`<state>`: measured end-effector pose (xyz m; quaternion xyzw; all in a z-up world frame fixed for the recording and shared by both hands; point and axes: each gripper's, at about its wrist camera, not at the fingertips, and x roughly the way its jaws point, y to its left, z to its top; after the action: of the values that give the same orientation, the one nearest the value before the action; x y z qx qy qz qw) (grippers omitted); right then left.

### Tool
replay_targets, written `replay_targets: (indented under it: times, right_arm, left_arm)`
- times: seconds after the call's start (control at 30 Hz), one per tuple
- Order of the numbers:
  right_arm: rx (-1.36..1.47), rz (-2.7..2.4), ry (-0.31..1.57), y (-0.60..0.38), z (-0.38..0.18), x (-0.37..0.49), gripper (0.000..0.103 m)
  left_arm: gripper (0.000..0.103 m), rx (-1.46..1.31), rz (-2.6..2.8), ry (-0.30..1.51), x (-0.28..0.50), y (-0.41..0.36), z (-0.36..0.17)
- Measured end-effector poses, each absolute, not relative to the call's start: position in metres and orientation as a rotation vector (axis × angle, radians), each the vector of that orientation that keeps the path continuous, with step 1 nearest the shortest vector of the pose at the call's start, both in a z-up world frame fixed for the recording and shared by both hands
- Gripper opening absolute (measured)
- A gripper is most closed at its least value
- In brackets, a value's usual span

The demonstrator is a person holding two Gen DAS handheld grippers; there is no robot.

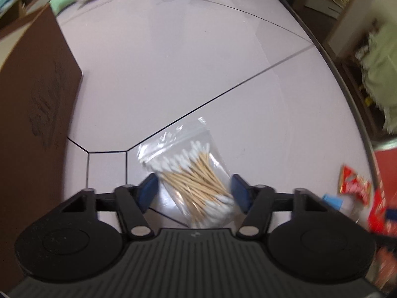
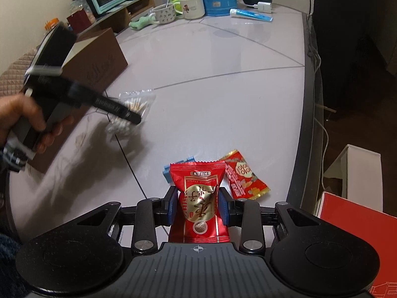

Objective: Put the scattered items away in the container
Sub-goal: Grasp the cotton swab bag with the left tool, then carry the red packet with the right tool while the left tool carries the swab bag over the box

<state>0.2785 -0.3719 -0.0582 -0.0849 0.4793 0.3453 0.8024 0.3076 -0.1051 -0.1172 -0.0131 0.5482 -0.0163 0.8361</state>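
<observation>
While motion blurs its edges, left tongs spread around swab bag, right tongs pinching red packet.

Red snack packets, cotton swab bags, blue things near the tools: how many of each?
Red snack packets: 2, one in the right tool, another lying beside it
Cotton swab bags: 1, between the left tool's pads
Small blue things: 1, partly hidden
Total: 4

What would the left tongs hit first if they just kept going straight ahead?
Probably the bag of cotton swabs, already lying between the open left tongs. Beyond it, only the bare table shows for a long way, though depth is hard to judge.
</observation>
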Motion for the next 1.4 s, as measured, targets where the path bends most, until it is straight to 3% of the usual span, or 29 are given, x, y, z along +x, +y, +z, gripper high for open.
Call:
replay_targets:
  times: [0.1, 0.33, 0.97, 1.4]
  right_arm:
    - [-0.166, 0.729, 1.017, -0.370, -0.056, 0.279, 0.033]
    - [-0.130, 0.728, 1.003, -0.361, -0.047, 0.272, 0.033]
    - [-0.116, 0.741, 0.864, -0.320, 0.007, 0.244, 0.033]
    - [-0.144, 0.838, 0.795, -0.252, 0.030, 0.222, 0.033]
  left_arm:
    - [0.031, -0.013, -0.066, 1.165, 0.296, -0.102, -0.115]
    - [0.021, 0.056, -0.134, 1.174, 0.263, -0.110, -0.109]
    - [0.021, 0.102, -0.148, 0.932, 0.190, -0.090, -0.008]
    - [0.021, 0.084, -0.045, 0.846, 0.149, -0.024, 0.034]
